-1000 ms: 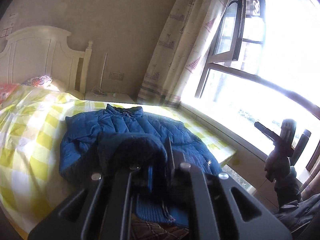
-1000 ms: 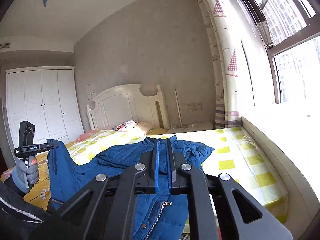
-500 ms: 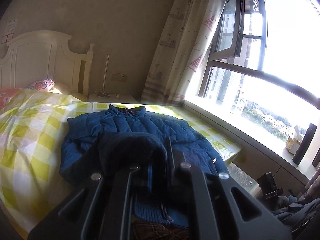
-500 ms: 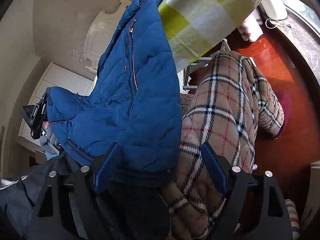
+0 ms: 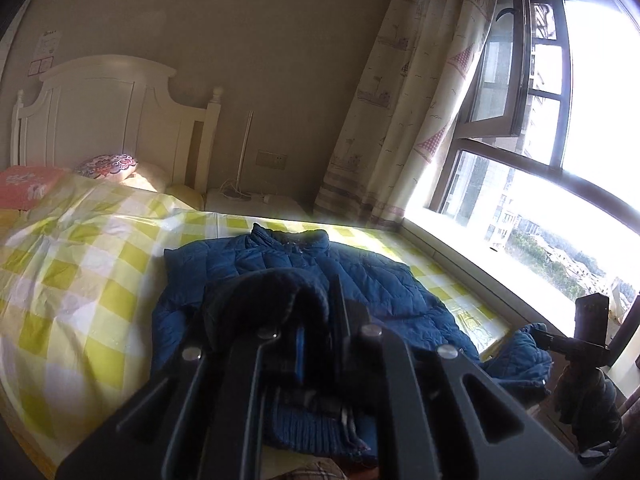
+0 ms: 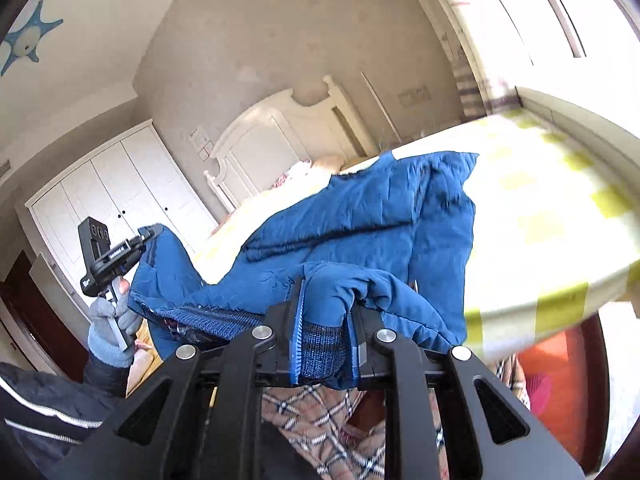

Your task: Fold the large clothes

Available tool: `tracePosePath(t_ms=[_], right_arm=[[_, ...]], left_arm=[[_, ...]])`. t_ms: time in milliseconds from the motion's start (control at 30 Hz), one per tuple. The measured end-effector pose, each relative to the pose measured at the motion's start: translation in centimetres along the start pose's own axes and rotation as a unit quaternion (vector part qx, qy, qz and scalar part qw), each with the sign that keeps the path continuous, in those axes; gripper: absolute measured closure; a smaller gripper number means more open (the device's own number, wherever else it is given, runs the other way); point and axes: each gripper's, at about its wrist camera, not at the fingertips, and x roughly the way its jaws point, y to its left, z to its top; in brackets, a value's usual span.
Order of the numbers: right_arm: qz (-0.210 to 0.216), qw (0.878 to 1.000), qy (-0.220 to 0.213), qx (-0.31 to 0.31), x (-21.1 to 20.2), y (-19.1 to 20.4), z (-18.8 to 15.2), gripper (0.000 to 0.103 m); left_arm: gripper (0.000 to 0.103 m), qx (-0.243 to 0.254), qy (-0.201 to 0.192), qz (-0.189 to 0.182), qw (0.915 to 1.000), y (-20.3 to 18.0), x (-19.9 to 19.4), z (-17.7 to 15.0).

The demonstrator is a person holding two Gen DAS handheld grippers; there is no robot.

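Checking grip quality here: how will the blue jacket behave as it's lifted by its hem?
Probably floppy: the jacket sags between both grips. Likely light for its bulk, being puffy and quilted. The ribbed hem bunched in the right gripper should hold; the shell looks smooth, perhaps slippery.

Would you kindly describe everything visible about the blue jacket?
The blue jacket is quilted and puffy, with a stand-up collar, a zip and darker ribbed knit hem. It lies spread on the yellow-checked bedspread, collar toward the headboard, hem overhanging the bed's near edge. The left hand-held gripper and right hand-held gripper each pinch a hem corner.
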Motion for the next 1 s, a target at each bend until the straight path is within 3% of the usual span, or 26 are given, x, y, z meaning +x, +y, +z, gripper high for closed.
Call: tracePosePath(t_ms=[100,167,233,267,333,400,433,467,500,533,600,700,767,833,900,1000], right_arm=[[-0.034,0.999,-0.032,0.012,4.6,-0.9,8.4,0.083],[-0.034,0.998,-0.003,0.048,9.4,-3.2,12.8,0.078],[-0.029,0.993,0.009,0.111,12.4,-6.0,15.1,0.057],[-0.026,0.992,-0.005,0.124,12.8,-6.5,15.7,0.051],[-0.008,0.993,-0.057,0.105,12.0,-6.6,16.8,0.020],[0.025,0.989,-0.106,0.098,10.9,-7.4,17.2,0.012],[0.011,0.990,-0.108,0.093,11.1,-7.9,18.4,0.012],[-0.014,0.993,-0.089,0.080,11.7,-8.3,18.6,0.012],[-0.043,0.995,-0.062,0.065,12.7,-8.7,19.0,0.015],[-0.069,0.996,-0.039,0.052,14.0,-9.1,18.9,0.017],[-0.097,0.995,0.010,0.028,17.1,-9.8,18.4,0.017],[-0.133,0.986,0.098,-0.036,22.5,-9.3,17.4,0.017],[-0.136,0.978,0.139,-0.075,25.6,-8.7,17.0,0.017],[-0.108,0.973,0.180,-0.093,27.6,-8.0,16.2,0.017],[-0.093,0.967,0.213,-0.108,29.4,-7.7,15.9,0.015],[-0.106,0.955,0.237,-0.141,31.4,-7.8,16.6,0.013]], left_arm=[[0.089,-0.080,0.026,0.039,0.9957,4.7,6.4,4.3],[0.085,-0.140,0.065,0.053,0.9867,8.2,10.6,6.5],[0.081,-0.164,0.081,0.052,0.9817,10.4,12.5,7.9],[0.079,-0.171,0.081,0.045,0.9809,11.1,12.7,8.3],[0.076,-0.169,0.089,0.039,0.9807,12.4,12.9,8.5],[0.065,-0.167,0.088,0.038,0.9813,13.9,13.2,8.1],[0.054,-0.181,0.084,0.019,0.9796,14.9,13.3,7.8],[0.022,-0.199,0.082,0.004,0.9766,15.8,13.5,7.5],[0.012,-0.204,0.088,-0.010,0.9749,16.4,14.1,7.4],[0.012,-0.194,0.114,-0.023,0.9740,16.4,15.2,7.4],[0.012,-0.167,0.154,-0.007,0.9738,16.1,17.6,7.4],[0.012,-0.168,0.163,0.016,0.9722,16.5,19.9,8.2],[0.012,-0.206,0.151,0.013,0.9668,17.8,20.3,9.0],[0.012,-0.221,0.145,-0.011,0.9642,18.9,20.1,9.4],[0.011,-0.207,0.153,-0.019,0.9661,19.6,19.4,9.0],[0.010,-0.169,0.183,-0.013,0.9683,20.6,17.9,6.8]])
